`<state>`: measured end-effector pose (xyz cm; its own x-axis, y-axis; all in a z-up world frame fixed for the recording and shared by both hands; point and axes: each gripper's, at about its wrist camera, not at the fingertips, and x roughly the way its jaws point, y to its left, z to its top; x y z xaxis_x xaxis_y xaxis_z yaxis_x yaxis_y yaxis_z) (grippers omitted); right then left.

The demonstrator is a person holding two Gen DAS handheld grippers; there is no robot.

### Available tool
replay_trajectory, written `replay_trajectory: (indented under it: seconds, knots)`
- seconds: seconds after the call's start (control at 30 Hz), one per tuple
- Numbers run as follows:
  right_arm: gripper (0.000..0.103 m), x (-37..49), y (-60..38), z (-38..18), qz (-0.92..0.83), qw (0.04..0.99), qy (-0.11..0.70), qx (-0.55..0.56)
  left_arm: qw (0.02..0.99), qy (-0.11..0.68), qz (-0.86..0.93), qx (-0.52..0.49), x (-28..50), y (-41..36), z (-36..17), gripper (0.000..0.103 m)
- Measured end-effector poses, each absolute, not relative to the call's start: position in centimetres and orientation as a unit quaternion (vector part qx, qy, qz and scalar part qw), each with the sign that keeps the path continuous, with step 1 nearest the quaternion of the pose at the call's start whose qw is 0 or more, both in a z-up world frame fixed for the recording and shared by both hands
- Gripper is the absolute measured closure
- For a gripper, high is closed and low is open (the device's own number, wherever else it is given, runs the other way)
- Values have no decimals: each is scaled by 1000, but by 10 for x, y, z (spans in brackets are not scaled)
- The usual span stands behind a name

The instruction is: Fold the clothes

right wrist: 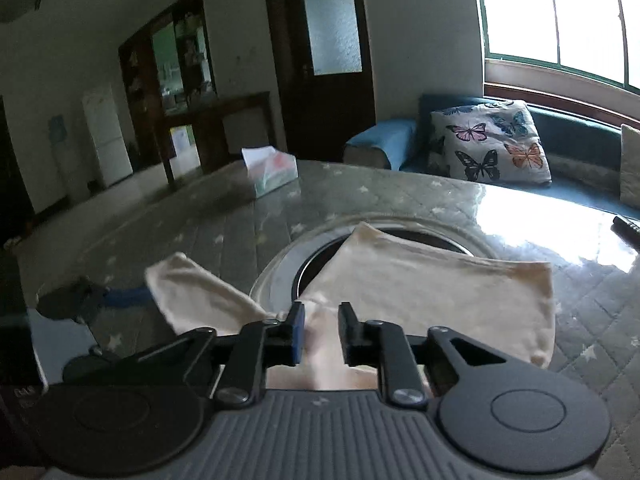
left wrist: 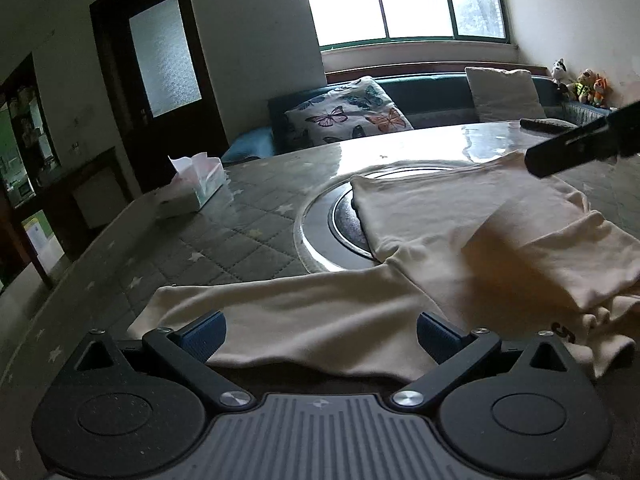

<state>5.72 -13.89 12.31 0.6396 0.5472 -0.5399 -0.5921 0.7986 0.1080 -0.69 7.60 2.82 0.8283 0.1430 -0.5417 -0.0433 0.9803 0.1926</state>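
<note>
Right tongs [right wrist: 321,330] pinch cream garment [right wrist: 432,292].

A home living room is shown: a blue sofa [right wrist: 568,148] with a butterfly cushion [right wrist: 490,142] is placed under a window [left wrist: 400,0], plush toys [left wrist: 580,84] are seen, and a tissue box [left wrist: 196,182] rests on the quilt-covered tabletop [left wrist: 240,224].

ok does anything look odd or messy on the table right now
Only the cream long-sleeved shirt: its body lies over the round recessed metal disc in the tabletop, and fabric is bunched near the collar. Nothing is spilled or damaged.
</note>
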Motion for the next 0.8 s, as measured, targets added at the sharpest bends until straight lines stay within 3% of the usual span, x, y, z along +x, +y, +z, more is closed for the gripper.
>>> replay_trajectory:
  seconds: [0.17,0.33,0.63,0.8]
  knots:
    - [63,55,-147,116,307,902,295,-69,955,284,34,79,-14,73,33,0]
    - [63,59,-187,91,266,898,337,-95,958,276,7,78,-14,60,37,1]
    - [67,66,-229,40,243,881,401,-53,958,270,-39,88,5,31,39,24]
    - [67,69,-233,48,243,889,385,-50,956,274,-51,87,13,25,37,35]
